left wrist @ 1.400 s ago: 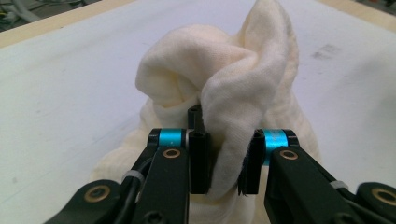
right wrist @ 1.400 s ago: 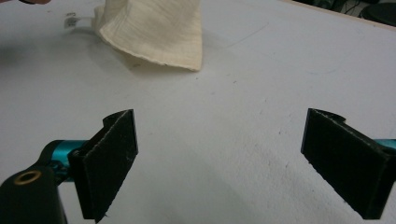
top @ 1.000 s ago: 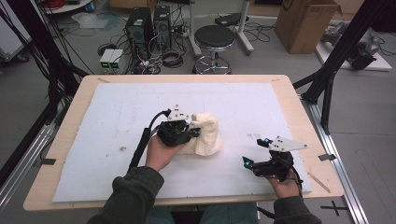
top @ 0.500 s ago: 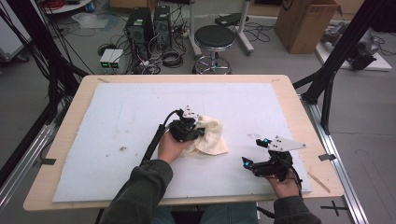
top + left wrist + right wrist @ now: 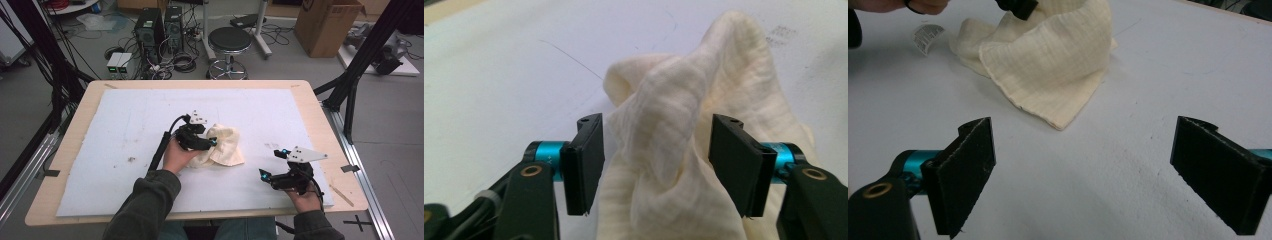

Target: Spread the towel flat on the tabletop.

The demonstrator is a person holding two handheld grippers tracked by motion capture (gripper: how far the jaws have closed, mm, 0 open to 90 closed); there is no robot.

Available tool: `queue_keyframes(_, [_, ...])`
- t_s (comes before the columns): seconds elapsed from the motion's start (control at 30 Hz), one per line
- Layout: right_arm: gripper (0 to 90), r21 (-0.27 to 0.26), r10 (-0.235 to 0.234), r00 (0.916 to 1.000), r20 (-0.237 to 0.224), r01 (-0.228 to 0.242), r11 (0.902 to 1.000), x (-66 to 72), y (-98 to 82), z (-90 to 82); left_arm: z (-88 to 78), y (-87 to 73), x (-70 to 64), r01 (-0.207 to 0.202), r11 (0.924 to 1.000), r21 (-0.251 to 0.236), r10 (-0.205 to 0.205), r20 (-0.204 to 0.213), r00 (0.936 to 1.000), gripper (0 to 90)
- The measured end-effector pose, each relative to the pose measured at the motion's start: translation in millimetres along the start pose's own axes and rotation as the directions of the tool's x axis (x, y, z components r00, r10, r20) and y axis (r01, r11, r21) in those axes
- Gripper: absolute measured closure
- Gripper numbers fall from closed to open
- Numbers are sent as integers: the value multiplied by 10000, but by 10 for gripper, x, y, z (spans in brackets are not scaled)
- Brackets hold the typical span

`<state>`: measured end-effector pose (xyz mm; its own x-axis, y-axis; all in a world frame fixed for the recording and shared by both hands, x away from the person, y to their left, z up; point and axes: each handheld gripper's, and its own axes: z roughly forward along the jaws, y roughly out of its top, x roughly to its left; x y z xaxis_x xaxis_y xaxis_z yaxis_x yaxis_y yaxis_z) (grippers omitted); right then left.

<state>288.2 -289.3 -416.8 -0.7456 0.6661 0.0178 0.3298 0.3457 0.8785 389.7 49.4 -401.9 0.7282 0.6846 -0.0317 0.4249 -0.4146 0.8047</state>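
Note:
A cream waffle-weave cloth [image 5: 227, 148] lies crumpled on the white mat [image 5: 125, 120] near the table's middle. My left gripper [image 5: 210, 142] rests low at the cloth's left edge. In the left gripper view its jaws [image 5: 659, 170] have just been opening and now stand apart, with a raised fold of the cloth [image 5: 684, 100] loose between the pads. My right gripper [image 5: 272, 162] sits near the front right of the mat, apart from the cloth. Its jaws [image 5: 1088, 175] are wide open over bare mat, and the cloth [image 5: 1058, 65] lies ahead of them.
A small printed label [image 5: 927, 36] sticks out from the cloth's edge. The wooden table rim [image 5: 320, 115] frames the mat. Beyond the far edge stand a stool [image 5: 229, 40], computer towers [image 5: 155, 25] and a cardboard box [image 5: 325, 22]. Black frame posts [image 5: 360, 65] rise at the right.
The left hand has moved right and down with the cloth, which has sunk from a raised bundle to a flatter heap. The left jaws have opened. The right hand has stayed put.

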Motion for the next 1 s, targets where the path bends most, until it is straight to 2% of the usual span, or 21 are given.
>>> queue_keyframes(0.13, [101,52,-32,10000,-32,32,10000,7,5,15,-179,-34,46,24,9995,-309,-27,-93,10000,366])
queue_keyframes(0.17, [101,93,16,10000,-55,-15,10000,18,10,21,-293,-79,75,4,9991,-422,-10,-137,9999,366])
queue_keyframes(0.2, [101,93,16,10000,-55,-15,10000,18,10,21,-293,-79,75,4,9991,-422,-10,-137,9999,365])
queue_keyframes(0.33, [102,111,12,10000,-56,-11,9999,18,24,52,-505,-248,121,-58,9983,-573,48,-177,9998,365])
queue_keyframes(0.43, [103,141,79,9999,-100,-77,9999,18,36,62,-570,-318,135,-92,9988,-485,83,-184,9998,364])
queue_keyframes(0.53, [146,48,-2,9997,-225,3,10000,7,91,91,-648,-416,129,-170,9985,-518,162,-166,9997,362])
queue_keyframes(0.63, [167,-12,-30,9994,-351,29,10000,-1,159,129,-676,-493,117,-324,9988,-363,317,-220,9993,362])
queue_keyframes(0.7, [215,108,-90,9985,-546,96,9999,-5,204,179,-678,-533,124,-321,9990,-325,320,-44,9995,398])
queue_keyframes(0.73, [241,123,-197,9979,-613,205,9997,-6,224,211,-668,-550,124,-285,9993,-234,287,68,9996,427])
queue_keyframes(0.77, [265,172,-265,9975,-657,277,9995,-6,244,247,-629,-577,128,-370,9993,63,368,274,9989,458])
queue_keyframes(0.8, [265,172,-265,9975,-657,277,9995,-6,244,247,-629,-577,128,-370,9993,63,368,274,9989,476])
queue_keyframes(0.83, [353,363,-398,9955,-856,430,9984,-10,281,324,-610,-589,132,-395,9990,188,389,314,9987,483])
queue_keyframes(0.87, [381,454,-407,9945,-961,453,9979,-8,294,358,-569,-618,132,-363,9990,274,348,527,9980,502])
queue_keyframes(0.93, [409,495,-446,9941,-990,497,9975,-14,304,397,-541,-632,124,-432,9983,391,406,659,9970,528])
queue_keyframes(0.97, [480,646,-450,9927,-1119,525,9965,-26,308,469,-511,-644,114,-550,9968,572,507,749,9959,548])
queue_keyframes(1.0, [498,730,-512,9928,-1086,593,9956,-27,311,504,-455,-669,102,-684,9942,832,612,857,9944,554])
